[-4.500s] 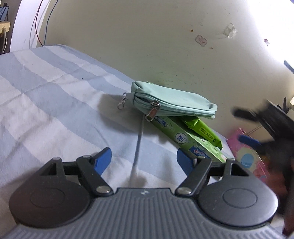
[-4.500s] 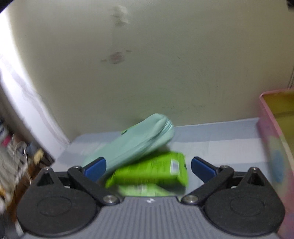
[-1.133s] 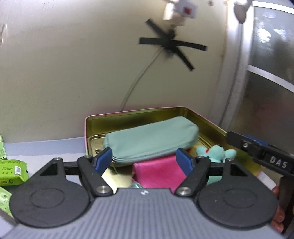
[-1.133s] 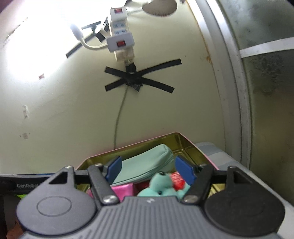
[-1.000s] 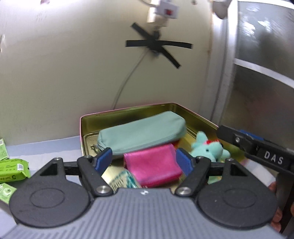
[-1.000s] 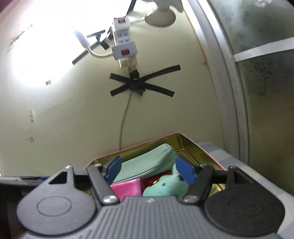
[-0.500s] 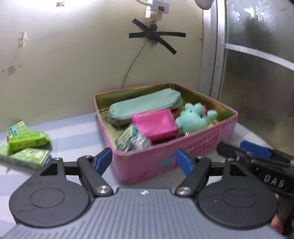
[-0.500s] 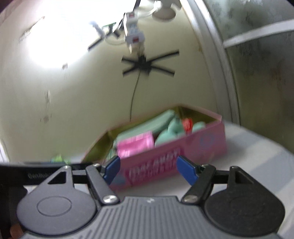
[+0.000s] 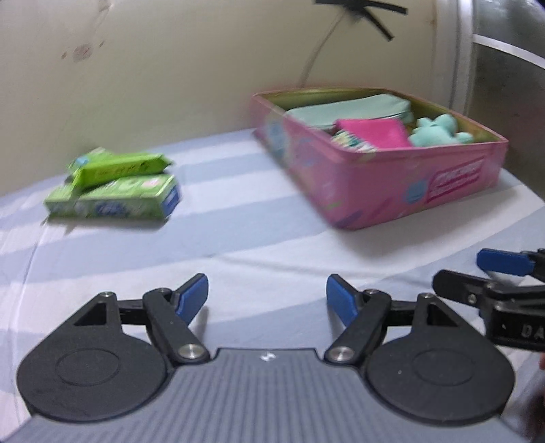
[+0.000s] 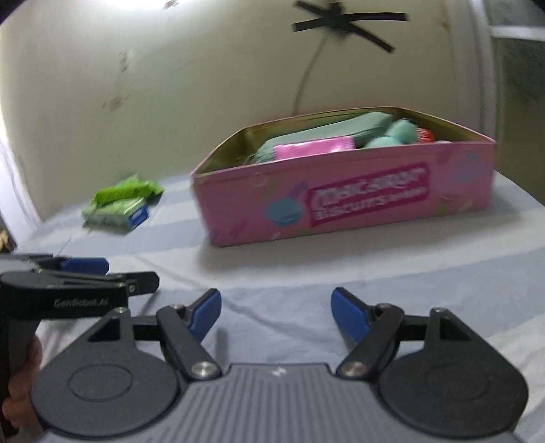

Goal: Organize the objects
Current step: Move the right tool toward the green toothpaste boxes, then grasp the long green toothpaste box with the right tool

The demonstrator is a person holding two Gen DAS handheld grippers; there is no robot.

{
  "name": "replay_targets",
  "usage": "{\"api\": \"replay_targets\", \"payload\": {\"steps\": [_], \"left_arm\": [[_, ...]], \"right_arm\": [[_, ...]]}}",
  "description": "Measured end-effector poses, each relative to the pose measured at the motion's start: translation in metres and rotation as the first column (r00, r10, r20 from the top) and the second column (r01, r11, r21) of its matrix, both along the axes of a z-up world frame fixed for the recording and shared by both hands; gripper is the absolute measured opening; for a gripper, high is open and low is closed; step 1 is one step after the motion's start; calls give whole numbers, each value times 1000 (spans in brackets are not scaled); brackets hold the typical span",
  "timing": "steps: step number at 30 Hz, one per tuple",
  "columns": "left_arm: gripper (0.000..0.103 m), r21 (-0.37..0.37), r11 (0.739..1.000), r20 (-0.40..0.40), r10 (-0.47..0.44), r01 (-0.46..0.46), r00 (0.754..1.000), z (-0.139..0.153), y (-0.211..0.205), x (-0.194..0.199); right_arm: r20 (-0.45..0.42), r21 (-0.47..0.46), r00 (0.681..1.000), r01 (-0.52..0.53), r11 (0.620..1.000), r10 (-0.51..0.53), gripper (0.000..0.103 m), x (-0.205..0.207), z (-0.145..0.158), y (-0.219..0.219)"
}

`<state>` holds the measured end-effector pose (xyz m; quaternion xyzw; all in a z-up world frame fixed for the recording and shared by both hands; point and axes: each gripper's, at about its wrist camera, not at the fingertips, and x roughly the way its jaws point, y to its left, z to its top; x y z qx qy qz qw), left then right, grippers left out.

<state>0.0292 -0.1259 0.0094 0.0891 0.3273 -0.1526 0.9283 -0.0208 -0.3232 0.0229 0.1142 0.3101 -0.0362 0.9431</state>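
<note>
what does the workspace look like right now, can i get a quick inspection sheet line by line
Surface: blue and white striped bed sheet, smooth, against a pale wall.
Job's things: open pink tin holds a mint pouch, a pink pouch and a teal plush toy; green packet lies on a green box outside the tin, by the wall.
Clutter: nothing seen.
Grippers: left gripper and right gripper both open, empty, low over the sheet, side by side.
Cables: one pale cable runs down the wall from black crossed tape.
Surroundings: metal-framed frosted pane on the right.
</note>
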Motion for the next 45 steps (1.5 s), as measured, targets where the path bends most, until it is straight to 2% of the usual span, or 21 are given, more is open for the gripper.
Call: {"api": "replay_targets", "payload": {"steps": [7, 12, 22, 25, 26, 32, 34, 37, 38, 39, 41, 43, 45], "left_arm": [[80, -16, 999, 2, 42, -42, 999, 1, 32, 8], [86, -28, 997, 5, 73, -73, 997, 0, 63, 18], [88, -58, 971, 0, 233, -232, 973, 0, 161, 56], [88, -111, 963, 2, 248, -247, 969, 1, 182, 64], [88, -113, 954, -5, 280, -278, 960, 0, 186, 65], [89, -259, 920, -1, 304, -294, 953, 3, 204, 60], [89, -296, 906, -22, 310, -302, 951, 2, 210, 64], [89, -344, 888, -38, 312, -306, 949, 1, 219, 68], [89, -358, 883, -41, 311, -304, 950, 1, 222, 70], [89, -373, 877, -43, 310, -304, 950, 1, 224, 70], [89, -397, 866, -44, 314, -305, 948, 0, 228, 69], [89, -415, 856, -40, 322, -309, 946, 1, 231, 68], [91, -429, 849, -33, 326, -309, 945, 2, 232, 66]], "right_arm": [[-33, -42, 995, -94, 995, 92, 75, 15, 3, 42], [-62, -69, 983, -174, 982, 170, 75, 31, 5, 71], [-100, -165, 927, -374, 913, 361, 77, 84, 3, 148], [-106, -148, 919, -392, 908, 379, 79, 110, 4, 157], [-112, -159, 921, -387, 908, 373, 79, 120, 3, 159], [-83, -236, 934, -358, 904, 348, 85, 179, 0, 162], [-77, -252, 930, -368, 895, 360, 91, 200, -3, 163], [-69, -205, 917, -398, 894, 392, 93, 228, -2, 164], [-61, -220, 916, -401, 890, 397, 91, 234, -3, 168], [-79, -222, 906, -423, 878, 416, 81, 240, -6, 172], [-68, -168, 887, -461, 871, 456, 64, 242, -5, 175], [-59, -202, 889, -456, 867, 454, 58, 232, -5, 181], [-55, -184, 875, -482, 857, 480, 46, 215, -5, 181]]}}
